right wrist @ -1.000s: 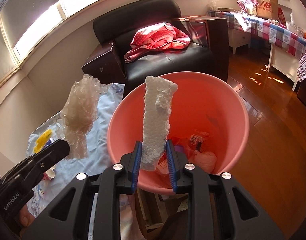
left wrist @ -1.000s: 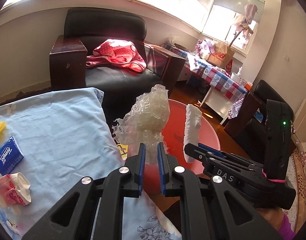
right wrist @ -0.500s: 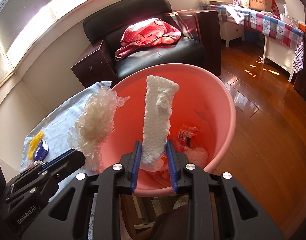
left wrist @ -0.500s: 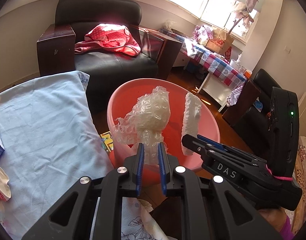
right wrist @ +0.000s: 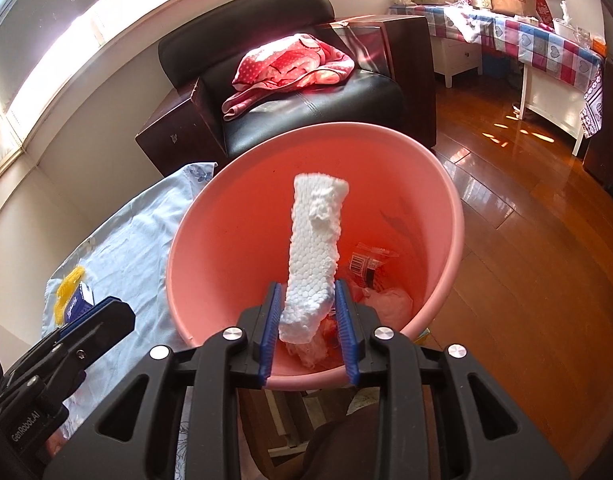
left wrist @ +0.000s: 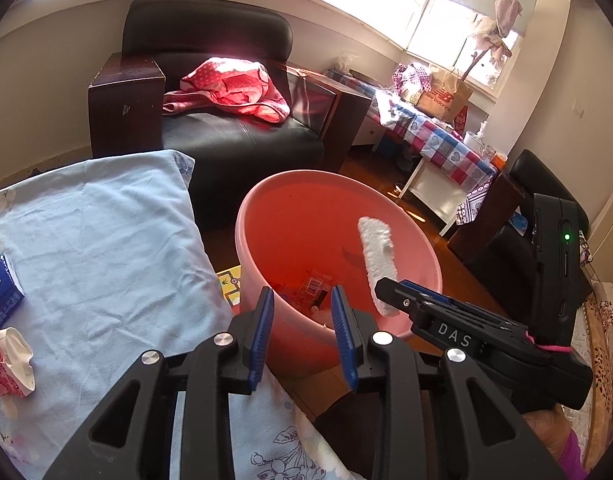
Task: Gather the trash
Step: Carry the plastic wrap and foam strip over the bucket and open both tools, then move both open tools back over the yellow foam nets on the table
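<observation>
A pink basin point(left wrist: 266, 216) point(right wrist: 454, 208) stands on the floor beside the blue-clothed table point(left wrist: 90, 232) and holds wrappers and crumpled plastic point(right wrist: 370, 264). My left gripper point(left wrist: 302, 312) is open and empty over the basin's near rim. My right gripper point(right wrist: 308, 304) hangs over the basin with a white foam strip point(right wrist: 314, 248) standing between its parted fingers; the strip leans and looks loose. The strip also shows in the left wrist view point(left wrist: 376, 252).
On the cloth lie a blue tissue pack point(left wrist: 2, 292), a crumpled red-and-white paper cup point(left wrist: 10, 360) and something yellow point(right wrist: 68, 284). A black armchair point(left wrist: 226, 128) with a red cloth stands behind the basin. A checked-cloth table point(right wrist: 538, 36) stands right on wooden floor.
My left gripper has opened and the bubble wrap it held is gone from its fingers. My right gripper's fingers have spread and the foam strip leans between them.
</observation>
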Action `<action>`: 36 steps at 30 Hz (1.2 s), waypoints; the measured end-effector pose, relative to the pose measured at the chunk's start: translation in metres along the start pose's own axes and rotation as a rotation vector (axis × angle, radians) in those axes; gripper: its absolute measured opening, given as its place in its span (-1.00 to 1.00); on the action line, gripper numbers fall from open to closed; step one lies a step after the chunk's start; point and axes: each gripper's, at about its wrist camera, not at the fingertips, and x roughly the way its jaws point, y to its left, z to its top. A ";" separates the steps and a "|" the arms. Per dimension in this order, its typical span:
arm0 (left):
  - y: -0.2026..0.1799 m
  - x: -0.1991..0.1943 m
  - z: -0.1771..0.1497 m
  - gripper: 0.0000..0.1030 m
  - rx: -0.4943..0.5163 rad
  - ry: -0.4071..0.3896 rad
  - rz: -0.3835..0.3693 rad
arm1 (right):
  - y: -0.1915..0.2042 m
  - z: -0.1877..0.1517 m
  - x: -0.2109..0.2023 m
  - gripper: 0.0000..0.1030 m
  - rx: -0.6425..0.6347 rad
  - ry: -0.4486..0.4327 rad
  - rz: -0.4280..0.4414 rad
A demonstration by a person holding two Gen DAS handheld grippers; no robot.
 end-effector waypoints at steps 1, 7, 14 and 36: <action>0.002 -0.003 0.000 -0.45 -0.002 -0.006 0.001 | 0.000 0.000 0.000 -0.31 -0.001 0.000 0.001; 0.022 -0.033 0.003 -0.42 -0.009 -0.059 0.031 | 0.008 0.001 -0.007 -0.25 -0.016 -0.023 0.010; 0.050 -0.077 -0.001 -0.22 -0.008 -0.140 0.102 | 0.032 -0.001 -0.020 -0.25 -0.063 -0.060 0.052; 0.189 -0.183 -0.069 -0.07 -0.186 -0.179 0.416 | 0.178 -0.051 -0.002 -0.25 -0.367 0.070 0.299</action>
